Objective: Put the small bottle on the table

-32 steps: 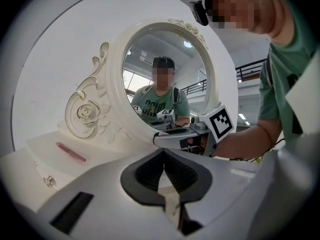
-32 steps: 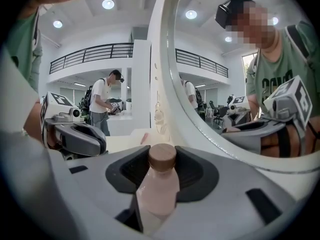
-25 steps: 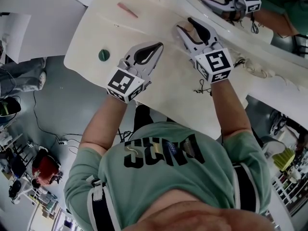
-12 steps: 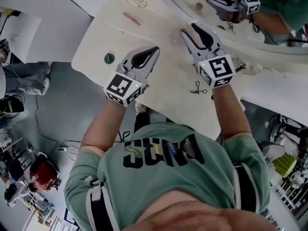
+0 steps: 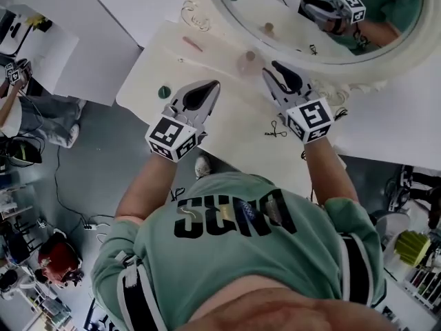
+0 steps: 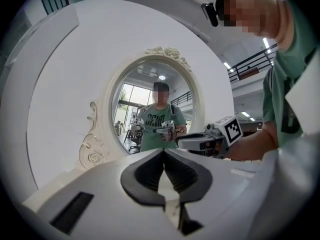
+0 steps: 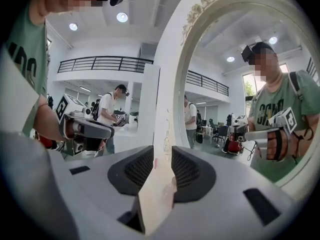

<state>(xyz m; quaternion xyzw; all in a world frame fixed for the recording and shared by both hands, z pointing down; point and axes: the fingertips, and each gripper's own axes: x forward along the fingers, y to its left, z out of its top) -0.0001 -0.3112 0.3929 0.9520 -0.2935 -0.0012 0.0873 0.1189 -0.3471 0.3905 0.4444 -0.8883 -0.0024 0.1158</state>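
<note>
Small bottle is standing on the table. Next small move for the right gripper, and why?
Probably pull the right gripper straight back from the small bottle. The bottle stands on the table by the mirror, apart from the jaws, which have just been closing with nothing between them; backing off avoids tipping it.

Cream tabletop [image 5: 234,135] bare thru middle & near edge, free passage there. Back closed off by oval white ornate-framed mirror [image 5: 303,26]; small clear bottle [image 5: 248,62] stands just in front of it. Dark green round cap [image 5: 164,92] at left edge, pink stick [image 5: 193,44] far left, black wire clip [image 5: 274,129] on the right.
</note>
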